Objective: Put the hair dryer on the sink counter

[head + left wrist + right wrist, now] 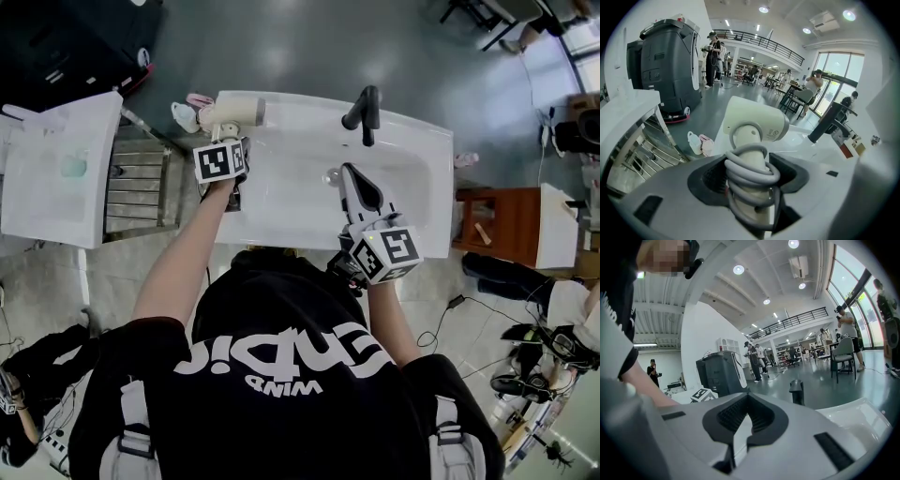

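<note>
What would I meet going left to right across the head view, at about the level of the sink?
White panel → metal rack → hair dryer → black faucet → brown wooden stand.

Floor: smooth grey, glossy, with lamp glare on it. Nearer me it gives way to pale tiles.

Off the left edge of the desk I note a white cabinet and a slatted metal rack. Off its right edge stand a wooden stand and black cables.

Beyond the far edge: tall dark grey machine, white wall, railed mezzanine.

Round ceiling lamps are lit. Tall windows are bright with daylight.

Chairs and standing people are far off.
</note>
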Action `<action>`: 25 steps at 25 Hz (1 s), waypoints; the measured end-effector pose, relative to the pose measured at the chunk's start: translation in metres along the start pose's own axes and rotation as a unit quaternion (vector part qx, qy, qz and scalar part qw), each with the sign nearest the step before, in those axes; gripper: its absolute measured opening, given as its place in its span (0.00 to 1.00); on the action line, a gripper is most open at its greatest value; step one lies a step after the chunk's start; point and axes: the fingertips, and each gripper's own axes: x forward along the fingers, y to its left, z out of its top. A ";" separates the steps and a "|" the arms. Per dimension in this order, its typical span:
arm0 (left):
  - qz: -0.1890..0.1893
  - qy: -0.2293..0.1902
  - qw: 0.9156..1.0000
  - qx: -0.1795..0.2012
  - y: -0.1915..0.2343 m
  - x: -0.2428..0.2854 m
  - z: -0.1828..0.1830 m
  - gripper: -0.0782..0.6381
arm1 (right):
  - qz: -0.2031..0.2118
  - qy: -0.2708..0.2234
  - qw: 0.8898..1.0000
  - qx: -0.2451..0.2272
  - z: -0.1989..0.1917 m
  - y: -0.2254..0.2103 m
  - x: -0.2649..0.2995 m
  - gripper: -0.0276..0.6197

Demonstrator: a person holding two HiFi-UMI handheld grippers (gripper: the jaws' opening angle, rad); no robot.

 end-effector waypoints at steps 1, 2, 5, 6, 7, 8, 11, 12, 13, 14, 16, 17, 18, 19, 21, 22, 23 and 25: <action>0.000 0.001 1.000 0.000 0.000 0.001 0.000 0.50 | 0.000 0.000 1.000 0.000 0.000 0.000 0.000 0.07; 0.001 0.003 1.000 -0.002 0.001 0.002 -0.001 0.50 | 0.000 0.000 1.000 0.001 0.000 0.000 0.001 0.07; 0.002 0.009 1.000 -0.004 0.002 0.004 -0.004 0.50 | 0.000 0.002 1.000 0.001 -0.002 -0.001 0.001 0.07; 0.003 0.011 1.000 -0.005 0.003 0.004 -0.006 0.50 | 0.000 0.003 1.000 0.001 -0.002 -0.001 0.002 0.07; 0.004 0.013 1.000 -0.005 0.003 0.005 -0.007 0.50 | 0.000 0.004 1.000 0.001 -0.002 -0.001 0.002 0.07; 0.005 0.015 1.000 -0.005 0.004 0.006 -0.008 0.50 | 0.001 0.004 1.000 0.001 -0.002 -0.001 0.002 0.07; 0.004 0.016 1.000 -0.008 0.004 0.006 -0.010 0.50 | 0.003 0.006 1.000 0.000 -0.002 -0.002 0.003 0.07; 0.004 0.015 1.000 -0.008 0.003 0.006 -0.010 0.50 | 0.003 0.006 1.000 0.000 -0.002 -0.002 0.004 0.07; 0.004 0.015 1.000 -0.009 0.003 0.006 -0.009 0.50 | 0.004 0.007 1.000 0.000 -0.002 -0.002 0.004 0.07; 0.004 0.016 1.000 -0.009 0.003 0.006 -0.009 0.50 | 0.004 0.008 1.000 0.000 -0.002 -0.002 0.004 0.07; 0.002 0.016 1.000 -0.013 0.003 0.007 -0.009 0.50 | 0.005 0.009 1.000 -0.001 -0.002 -0.002 0.005 0.07; 0.000 0.016 1.000 -0.015 0.004 0.007 -0.009 0.50 | 0.005 0.010 1.000 -0.002 -0.002 -0.001 0.006 0.07; -0.001 0.016 1.000 -0.018 0.004 0.007 -0.010 0.50 | 0.005 0.011 1.000 -0.002 -0.003 -0.001 0.006 0.07; -0.001 0.016 1.000 -0.020 0.004 0.007 -0.010 0.50 | 0.005 0.012 1.000 -0.002 -0.003 -0.002 0.006 0.07; -0.002 0.018 1.000 -0.020 0.004 0.007 -0.009 0.50 | 0.005 0.013 1.000 -0.002 -0.003 -0.002 0.006 0.07; -0.003 0.020 1.000 -0.019 0.004 0.007 -0.010 0.51 | 0.006 0.013 1.000 -0.003 -0.003 -0.002 0.006 0.07; -0.004 0.021 1.000 -0.018 0.004 0.008 -0.010 0.51 | 0.006 0.013 1.000 -0.003 -0.004 -0.002 0.006 0.07; -0.006 0.022 1.000 -0.018 0.003 0.008 -0.010 0.51 | 0.006 0.013 1.000 -0.003 -0.005 -0.002 0.007 0.07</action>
